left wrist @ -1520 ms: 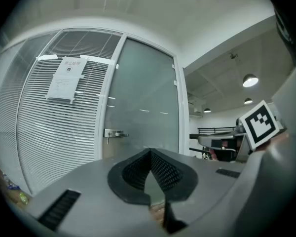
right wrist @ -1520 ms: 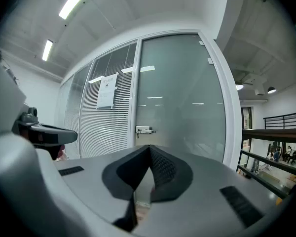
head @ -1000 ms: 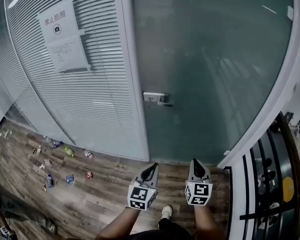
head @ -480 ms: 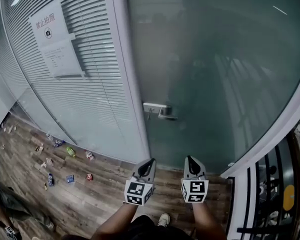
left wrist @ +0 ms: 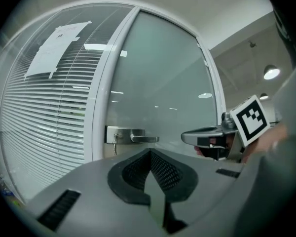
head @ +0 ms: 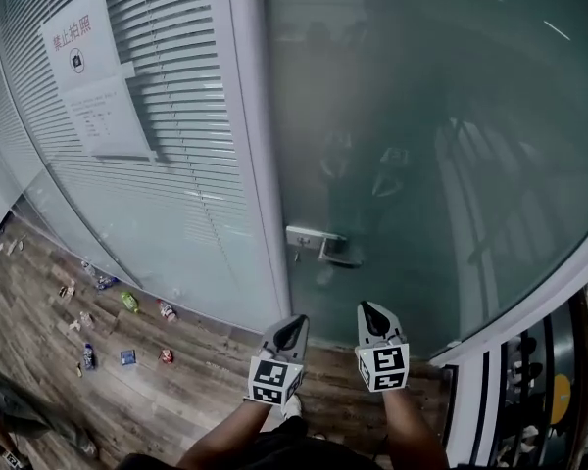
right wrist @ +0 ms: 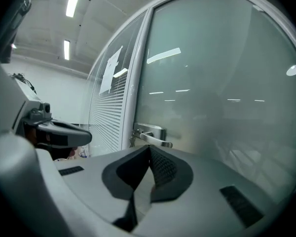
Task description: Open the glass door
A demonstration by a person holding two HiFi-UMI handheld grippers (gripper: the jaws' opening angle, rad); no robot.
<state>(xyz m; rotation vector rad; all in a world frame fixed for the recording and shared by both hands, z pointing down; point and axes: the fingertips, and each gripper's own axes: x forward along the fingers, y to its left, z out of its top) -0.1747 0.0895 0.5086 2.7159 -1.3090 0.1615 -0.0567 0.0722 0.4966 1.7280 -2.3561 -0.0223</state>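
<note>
The frosted glass door (head: pixel 431 155) fills the upper right of the head view. Its metal lever handle (head: pixel 325 247) sits on a lock plate at the door's left edge. My left gripper (head: pixel 292 332) and right gripper (head: pixel 371 317) are side by side below the handle, both shut and empty, short of the glass. In the left gripper view the handle (left wrist: pixel 137 138) lies just past the closed left gripper (left wrist: pixel 150 154), with the right gripper (left wrist: pixel 207 137) to the right. From the right gripper (right wrist: pixel 149 150), the handle (right wrist: pixel 154 140) is straight ahead.
A white frame post (head: pixel 258 155) separates the door from a glass panel with blinds and a paper notice (head: pixel 86 78). Several bits of litter (head: pixel 127 302) lie on the wooden floor at left. A black railing (head: pixel 529 399) stands at the lower right.
Both grippers have moved forward towards the door. The handle now sits lower in the head view and nearer the jaws. Both stay shut.
</note>
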